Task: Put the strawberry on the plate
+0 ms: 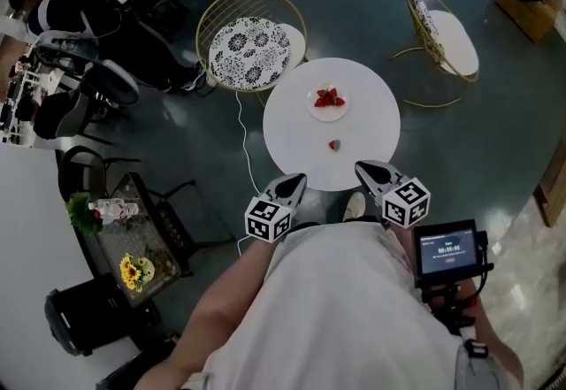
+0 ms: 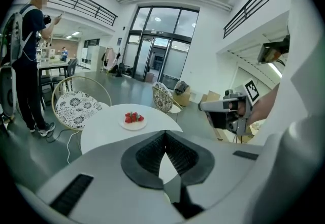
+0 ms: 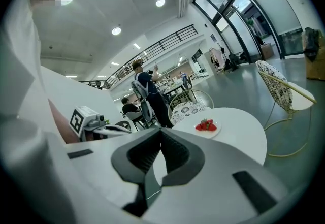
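One round white table (image 1: 371,127), upper centre of the head view. On it: one small white plate (image 1: 328,117), toward the table's upper edge in frame, bearing a few red strawberries (image 1: 329,99); one loose strawberry (image 1: 334,146) on the bare top, below the plate, apart from it.

Open tabletop (image 1: 371,127) around strawberry (image 1: 333,145), plate (image 1: 328,117) at far side, wire chair (image 1: 250,42) beyond.
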`<state>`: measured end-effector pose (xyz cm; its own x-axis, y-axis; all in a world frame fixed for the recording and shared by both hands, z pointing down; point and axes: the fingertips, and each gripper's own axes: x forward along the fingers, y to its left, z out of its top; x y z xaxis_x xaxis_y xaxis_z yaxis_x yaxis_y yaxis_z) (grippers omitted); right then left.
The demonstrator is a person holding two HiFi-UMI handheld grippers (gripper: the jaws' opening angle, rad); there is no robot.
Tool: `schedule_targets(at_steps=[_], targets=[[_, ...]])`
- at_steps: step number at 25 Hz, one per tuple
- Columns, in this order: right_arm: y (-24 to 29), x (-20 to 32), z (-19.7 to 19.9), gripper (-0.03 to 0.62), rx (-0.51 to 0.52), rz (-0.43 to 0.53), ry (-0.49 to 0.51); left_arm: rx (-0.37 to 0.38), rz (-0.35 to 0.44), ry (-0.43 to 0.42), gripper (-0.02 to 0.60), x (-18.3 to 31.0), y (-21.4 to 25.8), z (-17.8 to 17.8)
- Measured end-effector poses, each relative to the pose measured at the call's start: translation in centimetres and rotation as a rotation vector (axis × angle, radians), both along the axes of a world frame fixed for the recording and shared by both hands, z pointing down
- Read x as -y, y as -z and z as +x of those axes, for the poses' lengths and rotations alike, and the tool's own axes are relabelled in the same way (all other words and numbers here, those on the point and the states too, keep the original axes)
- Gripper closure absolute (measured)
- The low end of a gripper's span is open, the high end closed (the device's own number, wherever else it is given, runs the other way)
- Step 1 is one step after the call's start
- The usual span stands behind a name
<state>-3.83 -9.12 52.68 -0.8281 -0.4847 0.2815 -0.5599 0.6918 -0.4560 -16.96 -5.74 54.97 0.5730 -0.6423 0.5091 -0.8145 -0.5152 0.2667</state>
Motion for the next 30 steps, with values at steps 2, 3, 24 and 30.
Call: schedule_targets(at_steps=[2, 3, 24, 30], targets=[[0.2, 0.0, -0.1, 0.588, -0.001, -0.004, -0.001, -0.011, -0.005, 0.005, 0.575, 0.2, 0.3, -0.1], [0.3, 0.1, -0.1, 0.588, 0.000, -0.008, -0.002, -0.013, -0.010, 0.004, 0.575, 0.3, 0.4, 0.0], [-4.0, 6.6, 2.4, 0.588, -0.024, -0.108, -0.106, 0.091, -0.129, -0.226, 0.574, 8.2, -6.5, 3.4], [-6.2, 7.3, 1.1, 0.588, -0.029, -0.133, -0.169, 0.143, -0.152, -0.318, 0.574, 9.6, -9.8, 2.0]])
